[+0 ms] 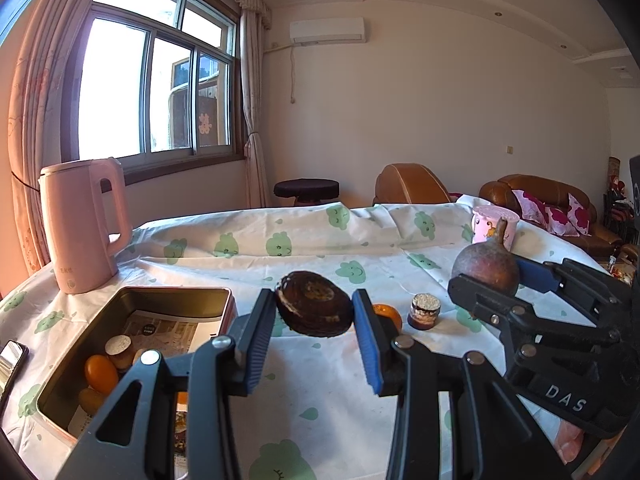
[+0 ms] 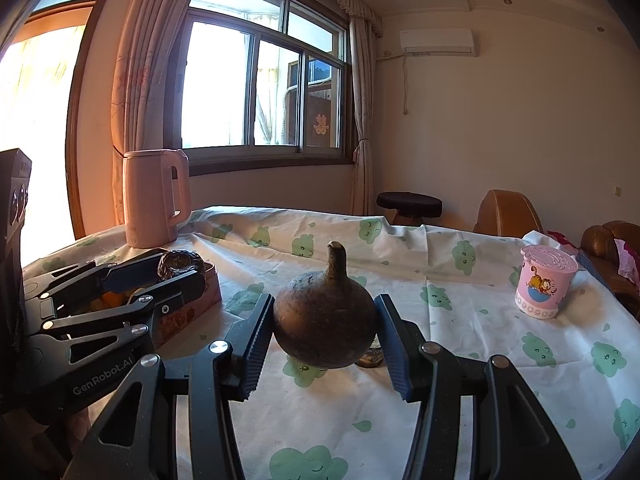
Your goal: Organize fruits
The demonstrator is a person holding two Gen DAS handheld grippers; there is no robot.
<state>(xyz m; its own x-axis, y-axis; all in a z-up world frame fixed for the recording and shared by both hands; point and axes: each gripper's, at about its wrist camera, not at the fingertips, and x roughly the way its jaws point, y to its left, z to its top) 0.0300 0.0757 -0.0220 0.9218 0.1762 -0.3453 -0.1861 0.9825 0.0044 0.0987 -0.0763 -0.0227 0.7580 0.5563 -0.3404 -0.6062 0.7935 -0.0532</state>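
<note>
Pretty bright room, daylight pouring through a big sliding window [image 1: 160, 92] with pinkish curtains [image 1: 254, 120] tied back. Cream walls, an AC unit [image 1: 327, 30] up high, recessed ceiling lights. Brown leather sofa [image 1: 548, 208] with floral cushions [image 1: 556, 214], plus a dark round stool [image 1: 306, 189].

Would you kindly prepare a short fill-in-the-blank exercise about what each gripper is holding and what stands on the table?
1. The left gripper holds a dark, flattened fruit in the air, near the open ____ that already contains orange fruits.
2. The right gripper is shut on a brown, ____-shaped fruit with a narrow neck.
3. The tall kettle near the window is ____ in colour.
4. The pink cup shows a cartoon ____.

Missing words: tin; gourd; pink; cat
</note>
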